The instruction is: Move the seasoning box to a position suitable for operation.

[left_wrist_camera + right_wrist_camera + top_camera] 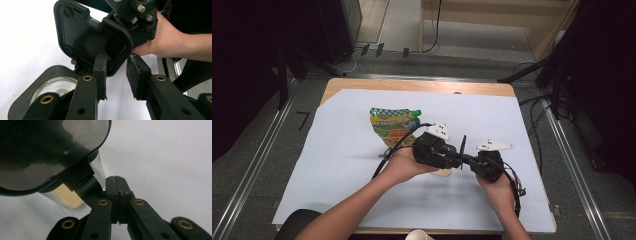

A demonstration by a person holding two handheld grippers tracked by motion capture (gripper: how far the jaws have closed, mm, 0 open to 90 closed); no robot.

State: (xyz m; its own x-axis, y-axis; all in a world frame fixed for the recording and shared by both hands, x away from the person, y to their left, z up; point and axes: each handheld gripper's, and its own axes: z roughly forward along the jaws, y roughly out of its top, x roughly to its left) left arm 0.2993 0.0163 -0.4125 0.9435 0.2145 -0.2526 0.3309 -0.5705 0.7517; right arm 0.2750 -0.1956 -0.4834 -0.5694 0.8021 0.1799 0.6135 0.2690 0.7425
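The surface (362, 190), covered by a white sheet, spreads under and around both pairs of fingers. A printed green and yellow pouch (392, 125) with a green cap lies flat on it, beyond the left fingers and a little to their left in the high view, well apart from them.

The clear container (72, 197) stands on the surface between the two hands, with tan powder in its bottom. In the left gripper view its round mouth sits low and to the left of the fingers; in the right gripper view its wall is just to the left of the fingers. Its black hinged lid (87, 37) is swung up and stands open, with its underside facing the left fingers.

The left gripper (117, 62), in the person's left hand, points across at the lid. Its fingers stand partly open, with a gap between the pads. The lid's lower rim dips into that gap, close against the left-hand finger, and the pads are not pressing on it.

The right gripper (115, 178), in the right hand, faces the left one from the other side. Its fingers are pressed fully together, just beside the ribbed black tab at the lid's edge. Whether they pinch any part of it, I cannot tell.
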